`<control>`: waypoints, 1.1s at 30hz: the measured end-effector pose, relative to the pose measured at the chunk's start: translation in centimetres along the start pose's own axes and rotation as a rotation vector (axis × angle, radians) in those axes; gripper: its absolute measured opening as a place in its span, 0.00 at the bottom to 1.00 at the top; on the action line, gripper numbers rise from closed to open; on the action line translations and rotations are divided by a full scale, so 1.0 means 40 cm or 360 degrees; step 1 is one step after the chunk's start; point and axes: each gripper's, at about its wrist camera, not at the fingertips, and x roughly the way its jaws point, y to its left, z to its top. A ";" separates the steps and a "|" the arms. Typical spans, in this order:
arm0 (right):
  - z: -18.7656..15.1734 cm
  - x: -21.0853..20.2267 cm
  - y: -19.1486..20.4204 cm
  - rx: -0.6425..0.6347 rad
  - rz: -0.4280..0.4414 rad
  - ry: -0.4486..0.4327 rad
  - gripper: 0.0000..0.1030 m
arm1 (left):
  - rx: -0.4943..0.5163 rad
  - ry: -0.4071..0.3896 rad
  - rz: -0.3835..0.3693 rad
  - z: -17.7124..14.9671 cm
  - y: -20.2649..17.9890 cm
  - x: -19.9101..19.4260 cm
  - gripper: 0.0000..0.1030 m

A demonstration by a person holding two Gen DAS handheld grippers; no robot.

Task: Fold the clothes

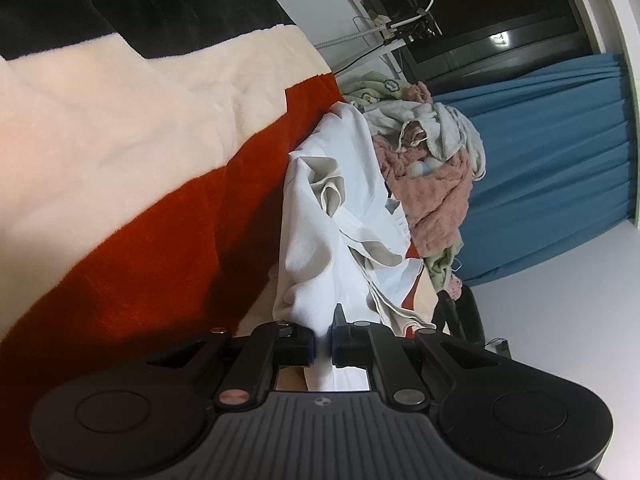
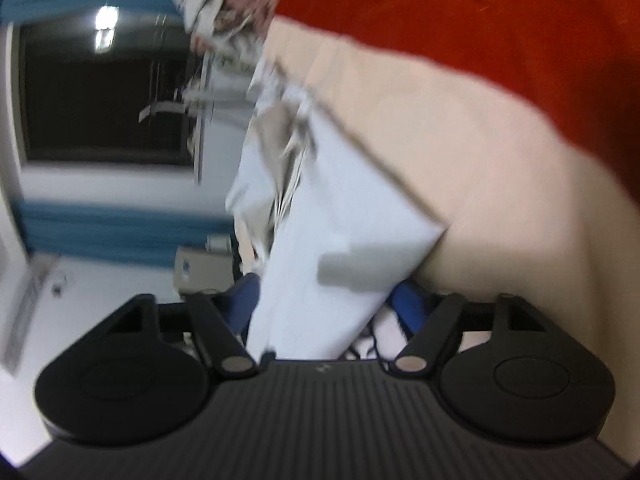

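A white garment point(image 1: 320, 216) with a beige lining hangs crumpled over a red, cream and black striped blanket point(image 1: 120, 128). My left gripper point(image 1: 323, 346) is shut on the garment's lower edge, with cloth pinched between the fingers. In the blurred right wrist view the same white garment point(image 2: 336, 216) lies flatter against the cream stripe of the blanket point(image 2: 480, 160). My right gripper point(image 2: 328, 304) has its blue-padded fingers point(image 2: 244, 300) wide apart, with a corner of the garment lying between them, not pinched.
A heap of other clothes point(image 1: 432, 168), pink, green and grey, lies beyond the garment. Blue curtains point(image 1: 552, 152), a dark window point(image 1: 480, 12) and a white wall are behind. A metal rack or stand point(image 1: 384, 28) is by the window.
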 end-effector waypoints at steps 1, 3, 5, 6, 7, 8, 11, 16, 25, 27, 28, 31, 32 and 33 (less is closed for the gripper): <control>0.000 -0.005 -0.001 0.0003 0.0001 -0.0019 0.66 | -0.0003 -0.0001 -0.0002 0.000 0.000 -0.001 0.07; 0.001 -0.017 0.004 -0.0021 -0.0006 -0.0074 0.64 | -0.0008 -0.0003 -0.0009 0.000 0.000 -0.005 0.07; 0.006 -0.024 0.000 -0.0008 -0.0015 -0.0104 0.58 | -0.0014 -0.0004 -0.0015 0.000 0.001 -0.008 0.07; 0.008 -0.027 -0.002 0.0001 -0.0019 -0.0117 0.56 | -0.0018 -0.0003 -0.0019 0.000 0.001 -0.009 0.07; 0.011 -0.027 -0.007 0.0004 -0.0030 -0.0120 0.52 | -0.0020 -0.0003 -0.0020 0.000 0.001 -0.009 0.07; 0.013 -0.031 -0.008 -0.0001 -0.0053 -0.0127 0.46 | -0.0022 -0.0002 -0.0022 0.000 0.002 -0.009 0.07; 0.017 -0.039 -0.010 -0.0003 -0.0117 -0.0186 0.38 | -0.0025 -0.0001 -0.0024 -0.001 0.002 -0.009 0.07; 0.020 -0.051 -0.002 -0.0078 -0.0163 -0.0237 0.13 | 0.0000 -0.0015 -0.0032 0.001 -0.005 -0.011 0.07; -0.024 -0.153 0.121 -0.0513 0.0048 -0.0371 0.07 | 0.0147 -0.0119 -0.0218 -0.012 -0.080 -0.122 0.05; -0.041 -0.198 0.146 -0.0595 0.0084 -0.0395 0.07 | 0.0198 -0.0135 -0.0257 -0.024 -0.107 -0.166 0.05; -0.048 -0.220 0.154 -0.0614 0.0100 -0.0406 0.07 | 0.0216 -0.0136 -0.0278 -0.035 -0.118 -0.195 0.05; -0.087 -0.312 0.160 -0.0652 0.0147 -0.0433 0.07 | 0.0247 -0.0128 -0.0336 -0.077 -0.147 -0.288 0.05; -0.101 -0.341 0.165 -0.0666 0.0157 -0.0437 0.07 | 0.0239 -0.0123 -0.0348 -0.093 -0.151 -0.319 0.05; -0.119 -0.373 0.166 -0.0696 0.0162 -0.0444 0.07 | 0.0230 -0.0116 -0.0346 -0.111 -0.151 -0.353 0.05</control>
